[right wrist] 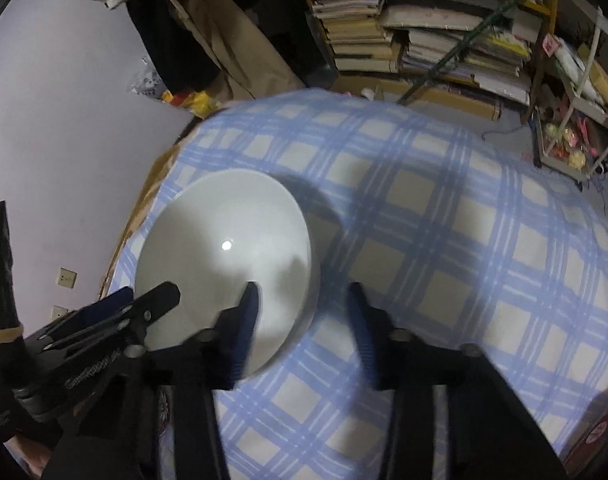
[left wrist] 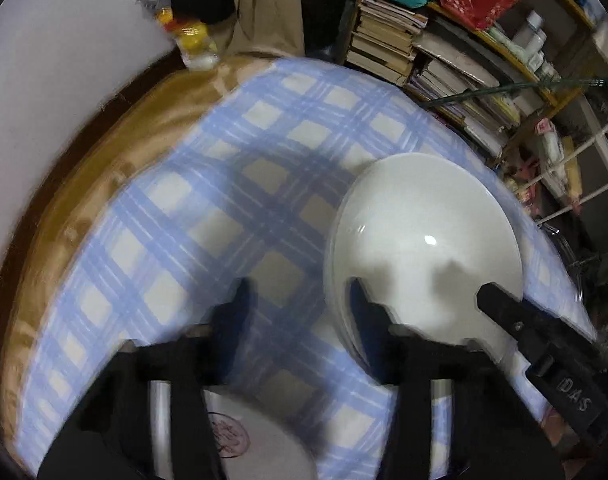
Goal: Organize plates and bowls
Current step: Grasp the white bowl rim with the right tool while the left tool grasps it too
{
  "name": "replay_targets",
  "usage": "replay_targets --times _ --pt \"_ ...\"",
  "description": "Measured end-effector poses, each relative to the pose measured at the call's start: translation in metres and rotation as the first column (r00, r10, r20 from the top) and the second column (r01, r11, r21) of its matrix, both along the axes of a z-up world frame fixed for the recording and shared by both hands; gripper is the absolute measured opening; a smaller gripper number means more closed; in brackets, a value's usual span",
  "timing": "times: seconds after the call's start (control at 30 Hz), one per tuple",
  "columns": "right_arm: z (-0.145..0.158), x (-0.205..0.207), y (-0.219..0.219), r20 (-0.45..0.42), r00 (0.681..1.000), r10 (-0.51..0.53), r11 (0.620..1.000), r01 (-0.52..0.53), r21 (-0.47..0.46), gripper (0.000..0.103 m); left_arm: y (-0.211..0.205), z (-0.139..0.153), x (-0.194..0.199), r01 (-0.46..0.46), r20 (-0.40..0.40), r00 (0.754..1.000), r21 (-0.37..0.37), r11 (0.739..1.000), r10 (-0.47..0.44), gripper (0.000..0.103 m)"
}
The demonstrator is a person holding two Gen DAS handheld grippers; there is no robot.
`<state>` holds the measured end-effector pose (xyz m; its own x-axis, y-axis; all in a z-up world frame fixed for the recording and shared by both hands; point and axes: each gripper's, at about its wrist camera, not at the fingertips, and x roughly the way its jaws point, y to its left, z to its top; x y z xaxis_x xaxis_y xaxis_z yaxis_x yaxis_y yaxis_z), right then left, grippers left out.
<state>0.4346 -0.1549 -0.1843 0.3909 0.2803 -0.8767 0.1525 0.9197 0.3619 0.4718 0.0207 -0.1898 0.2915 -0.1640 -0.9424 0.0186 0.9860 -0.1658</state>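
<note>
A stack of white plates lies on the blue checked tablecloth; it also shows in the right wrist view. My left gripper is open, its right finger over the stack's near left rim. My right gripper is open, its left finger over the stack's near right rim. The right gripper's finger enters the left wrist view at the right; the left gripper shows in the right wrist view at the left. A white dish with a red mark lies below the left gripper.
The tablecloth covers a round table with a tan edge. A wall stands at the left. Shelves of stacked books and a white rack stand behind the table. A red-marked object sits at the near right edge.
</note>
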Motion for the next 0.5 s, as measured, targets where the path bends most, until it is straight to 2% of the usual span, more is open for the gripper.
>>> replay_targets --times 0.03,0.13,0.2,0.27,0.33,0.43,0.5 --pt "-0.003 0.0 0.0 -0.013 1.0 -0.006 1.0 0.006 0.0 0.03 0.004 -0.002 0.001 -0.022 -0.017 1.0 -0.057 0.998 0.021 0.023" --pt "-0.009 -0.001 0.0 -0.028 1.0 -0.008 1.0 0.008 0.01 0.029 0.012 0.0 0.002 -0.084 -0.04 0.996 -0.154 0.984 0.079 0.017" --pt "-0.015 0.002 0.008 -0.045 0.999 0.015 1.0 -0.016 -0.022 0.029 0.008 0.0 0.0 -0.078 -0.053 0.996 -0.155 0.985 0.07 0.014" --pt "-0.02 0.005 0.017 -0.071 0.996 0.06 0.997 -0.062 -0.037 0.025 0.001 0.002 -0.002 -0.046 -0.046 0.998 -0.113 0.993 0.041 0.011" --pt "-0.017 0.003 0.021 -0.074 0.995 0.06 0.995 -0.065 -0.074 0.023 -0.007 0.003 -0.006 -0.015 -0.027 1.0 -0.044 0.999 0.013 0.011" --pt "-0.012 -0.001 0.018 -0.066 0.997 0.045 0.998 -0.048 -0.051 0.02 -0.015 0.008 -0.019 0.001 0.018 1.0 0.051 0.999 -0.002 0.01" --pt "-0.007 -0.006 0.02 -0.062 0.995 0.075 0.996 -0.078 -0.049 0.02 -0.017 0.011 -0.029 0.024 0.035 0.999 0.085 0.996 -0.027 0.01"
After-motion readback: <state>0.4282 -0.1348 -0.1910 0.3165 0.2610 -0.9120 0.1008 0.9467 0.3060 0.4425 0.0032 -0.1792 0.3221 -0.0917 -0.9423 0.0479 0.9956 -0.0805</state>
